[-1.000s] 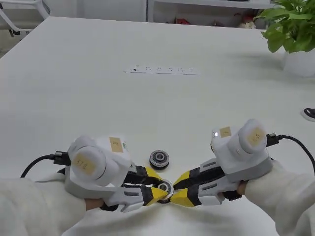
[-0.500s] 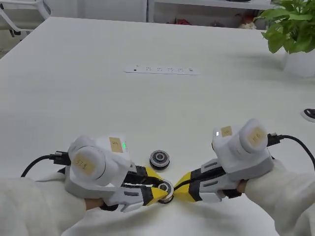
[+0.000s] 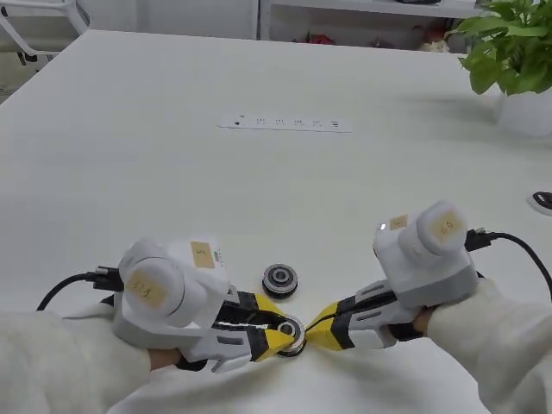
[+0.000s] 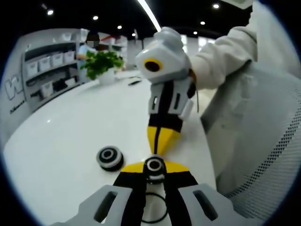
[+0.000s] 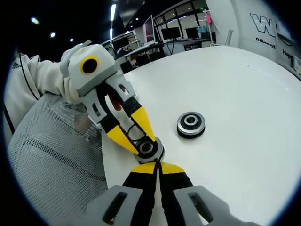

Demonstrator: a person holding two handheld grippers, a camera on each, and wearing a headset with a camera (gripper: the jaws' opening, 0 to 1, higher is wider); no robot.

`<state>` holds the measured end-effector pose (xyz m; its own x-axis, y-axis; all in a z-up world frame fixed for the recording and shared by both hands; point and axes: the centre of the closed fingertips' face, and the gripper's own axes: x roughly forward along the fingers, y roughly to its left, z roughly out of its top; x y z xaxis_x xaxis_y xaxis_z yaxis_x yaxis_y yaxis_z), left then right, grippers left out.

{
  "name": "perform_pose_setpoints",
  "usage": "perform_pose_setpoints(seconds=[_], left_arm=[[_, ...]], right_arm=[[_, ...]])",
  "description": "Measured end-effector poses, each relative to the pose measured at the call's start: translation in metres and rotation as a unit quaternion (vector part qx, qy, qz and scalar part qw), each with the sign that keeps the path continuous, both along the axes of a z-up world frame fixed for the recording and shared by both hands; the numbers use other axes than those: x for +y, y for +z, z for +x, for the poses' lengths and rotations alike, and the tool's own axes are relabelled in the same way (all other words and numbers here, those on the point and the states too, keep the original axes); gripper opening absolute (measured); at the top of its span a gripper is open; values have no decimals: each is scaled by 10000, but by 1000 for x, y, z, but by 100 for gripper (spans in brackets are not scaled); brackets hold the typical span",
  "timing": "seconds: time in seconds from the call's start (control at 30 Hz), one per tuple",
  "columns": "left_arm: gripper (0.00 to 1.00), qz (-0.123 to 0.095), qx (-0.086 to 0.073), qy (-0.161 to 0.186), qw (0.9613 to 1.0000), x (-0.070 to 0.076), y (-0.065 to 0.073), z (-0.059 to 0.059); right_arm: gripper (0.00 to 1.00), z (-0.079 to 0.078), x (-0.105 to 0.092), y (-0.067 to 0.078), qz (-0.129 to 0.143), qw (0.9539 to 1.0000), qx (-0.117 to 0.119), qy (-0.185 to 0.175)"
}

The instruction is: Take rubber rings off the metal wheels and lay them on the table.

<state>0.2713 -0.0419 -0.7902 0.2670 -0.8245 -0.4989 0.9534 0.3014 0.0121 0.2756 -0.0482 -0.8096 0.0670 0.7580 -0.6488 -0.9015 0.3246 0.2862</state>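
A small metal wheel (image 3: 291, 329) with a black rubber ring on its rim is held just above the white table (image 3: 259, 190). My left gripper (image 3: 288, 336) is shut on this wheel (image 4: 154, 165), one yellow tip at each side. My right gripper (image 3: 317, 335) comes in from the other side, shut, its tips pinching the rubber ring at the wheel's rim (image 5: 147, 149). A second wheel (image 3: 280, 279) with its black ring lies flat just beyond. Under the left jaws lies a thin black rubber loop (image 4: 153, 221).
A white power strip (image 3: 285, 122) lies mid-table, far beyond the grippers. A potted plant (image 3: 509, 52) stands at the back right, with a dark object (image 3: 543, 200) at the right edge. Cables trail from both grippers. The table's near edge is close to the person's sleeves.
My right gripper's jaws have closed from spread to a narrow point at the wheel's rim, and that hand has risen and tilted slightly. The left gripper and both wheels have stayed put.
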Motion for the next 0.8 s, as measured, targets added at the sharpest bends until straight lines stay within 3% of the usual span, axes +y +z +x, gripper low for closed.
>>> perform_pose_setpoints(seconds=[0.37, 0.7, 0.8], left_arm=[[14, 2, -21, -5, 10000, 0, -1, 1], [14, 4, -51, 2, 10000, 0, -1, 1], [14, 9, -72, 8, 10000, 0, -1, 1]], right_arm=[[0, 2, -2, 6, 251, 9980, 420, -398], [0, 5, -1, 13, 607, 9916, 837, -777], [0, 4, 1, 13, 557, 9931, 757, -708]])
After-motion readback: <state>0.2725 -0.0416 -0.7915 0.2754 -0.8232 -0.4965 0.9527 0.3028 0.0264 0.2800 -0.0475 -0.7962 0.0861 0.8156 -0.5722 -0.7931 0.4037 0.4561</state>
